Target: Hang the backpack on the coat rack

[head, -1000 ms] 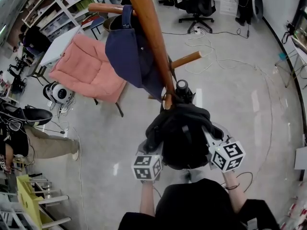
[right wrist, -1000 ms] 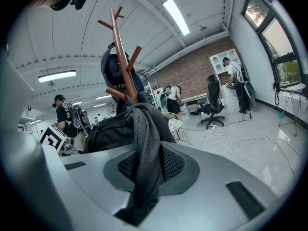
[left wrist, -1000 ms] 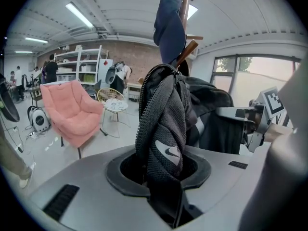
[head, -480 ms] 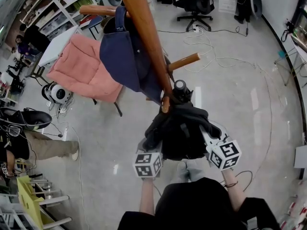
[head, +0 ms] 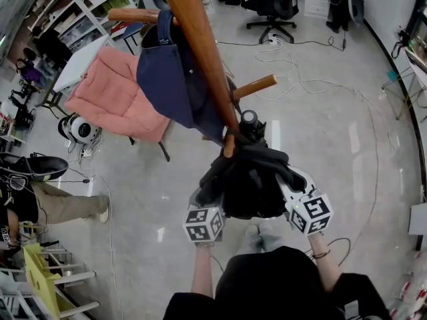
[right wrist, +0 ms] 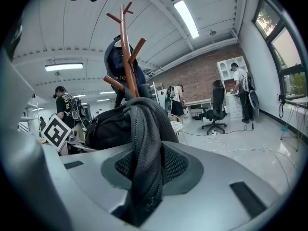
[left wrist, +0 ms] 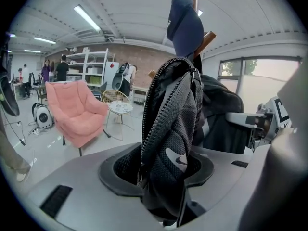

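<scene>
A black backpack (head: 250, 182) hangs just below the short lower peg (head: 229, 145) of the wooden coat rack (head: 200, 45). Its top touches the peg's end; whether the loop is over the peg I cannot tell. My left gripper (head: 200, 197) is at the bag's left side and my right gripper (head: 288, 180) at its right. In the left gripper view mesh and zipper fabric of the backpack (left wrist: 175, 124) fills the gap between the jaws. In the right gripper view a fold of the backpack (right wrist: 139, 143) lies between the jaws. Both pairs of jaws have just been opening, with the fabric still between them.
A navy garment (head: 170, 79) hangs on an upper peg of the rack. A pink armchair (head: 120, 95) stands to the left, an office chair (head: 273, 9) at the back. Cables (head: 300, 65) trail over the floor. A person (head: 47, 202) sits at the left edge.
The backpack and both grippers have stayed almost in place under the peg. The left gripper's marker cube has sunk slightly.
</scene>
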Available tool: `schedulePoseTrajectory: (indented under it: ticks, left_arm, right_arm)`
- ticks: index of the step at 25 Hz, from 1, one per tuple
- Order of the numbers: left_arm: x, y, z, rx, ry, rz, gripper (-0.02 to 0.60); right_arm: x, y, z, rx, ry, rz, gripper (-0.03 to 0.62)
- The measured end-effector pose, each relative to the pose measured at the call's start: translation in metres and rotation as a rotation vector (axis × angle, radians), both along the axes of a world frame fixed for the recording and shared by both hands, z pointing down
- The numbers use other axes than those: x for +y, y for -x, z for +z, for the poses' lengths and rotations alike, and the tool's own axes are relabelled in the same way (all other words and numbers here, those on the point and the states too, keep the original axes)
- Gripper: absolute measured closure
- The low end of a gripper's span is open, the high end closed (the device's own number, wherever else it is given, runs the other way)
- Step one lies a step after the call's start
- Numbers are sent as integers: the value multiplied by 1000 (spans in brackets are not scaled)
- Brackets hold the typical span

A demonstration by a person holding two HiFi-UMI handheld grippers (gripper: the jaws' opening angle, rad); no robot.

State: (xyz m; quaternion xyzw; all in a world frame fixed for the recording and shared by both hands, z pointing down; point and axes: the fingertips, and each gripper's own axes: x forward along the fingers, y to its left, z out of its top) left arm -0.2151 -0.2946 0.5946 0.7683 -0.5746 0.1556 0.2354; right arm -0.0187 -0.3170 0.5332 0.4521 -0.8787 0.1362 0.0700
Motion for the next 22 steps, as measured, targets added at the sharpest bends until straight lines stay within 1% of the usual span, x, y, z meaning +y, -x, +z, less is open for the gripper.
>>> schedulePoseTrajectory:
  ticks: [5, 6, 8, 9, 10, 11, 15, 22]
  left_arm:
    - [-1, 1, 0, -1, -2, -8, 383]
    - [-1, 2, 0, 2, -2, -12, 377]
    - [-1, 2, 1, 16, -2, -19, 357]
    - [0, 2, 1, 27, -3, -21, 333]
    - [1, 2, 1, 37, -3, -23, 292]
    - [3, 2, 2, 44, -1, -27, 268]
    - [13, 6, 1, 37, -1, -46, 258]
    - [29, 23, -19, -3, -49, -109, 258]
  right_arm:
    - [2, 0, 3, 5, 17, -4, 500]
    - [3, 1, 4, -3, 24, -5, 484]
    - [3, 2, 6, -34, 39, -11, 419]
    - [4, 2, 6, -49, 43, -18, 400]
    - [6, 3, 5, -57, 42, -24, 388]
    - [7, 3, 5, -55, 38, -27, 382]
    - [14, -1, 0, -42, 18, -27, 364]
    - [38, 6, -21, -102, -26, -115, 362]
